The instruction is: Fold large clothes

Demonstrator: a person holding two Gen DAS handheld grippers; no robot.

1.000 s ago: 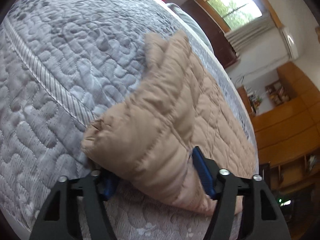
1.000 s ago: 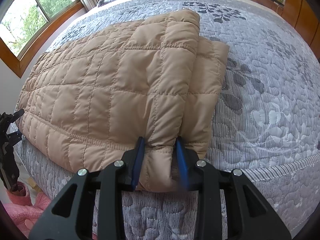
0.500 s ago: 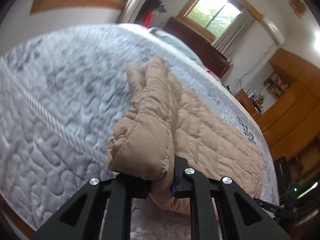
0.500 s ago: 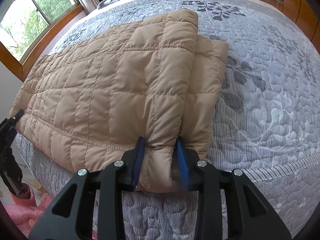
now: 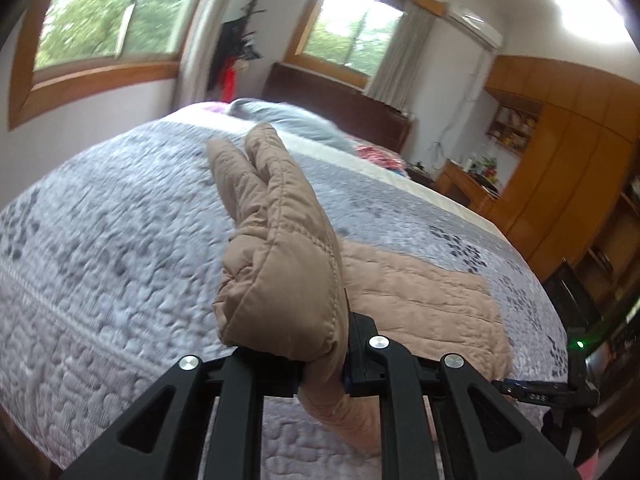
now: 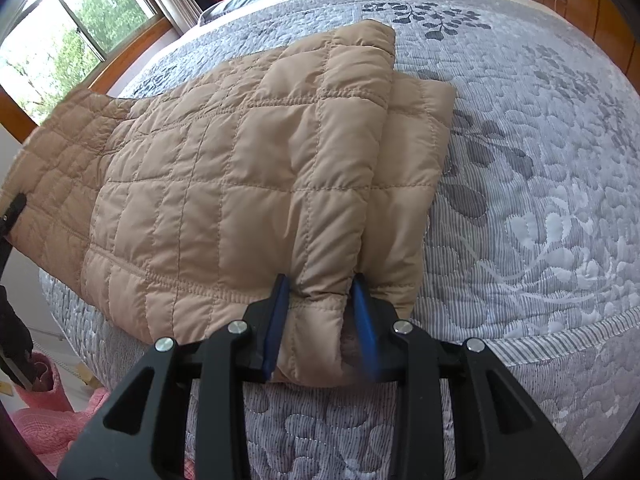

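Since the earlier frames, the left gripper (image 5: 320, 364) has risen with its end of the tan quilted jacket (image 6: 248, 184), so that the left wrist view now takes in the room beyond the bed rather than mostly quilt; the right wrist view has hardly changed. Left gripper: jaws pinched on a thick fold of the jacket, which stands up from them toward 12 o'clock, clear of the grey patterned bedspread (image 5: 100, 248), while the rest of the garment lies flat on the bed toward 3 o'clock. Right gripper (image 6: 320, 320): blue-padded fingers (image 6: 276, 320) pressed onto the near hem of the jacket at 6 o'clock, at the bed's front edge. In the right wrist view the jacket lies folded over itself, a narrower layer showing along its 3 o'clock side, and its 9 o'clock end seems to lift off the bed, though the fisheye edge makes this uncertain. Background, left wrist view: windows (image 5: 348, 32) at 12 o'clock, a grey pillow (image 5: 296, 120) before a dark headboard, and wooden cabinets (image 5: 568, 140) at 2 o'clock. Pink fabric (image 6: 44, 420) lies on the floor at 8 o'clock in the right wrist view.
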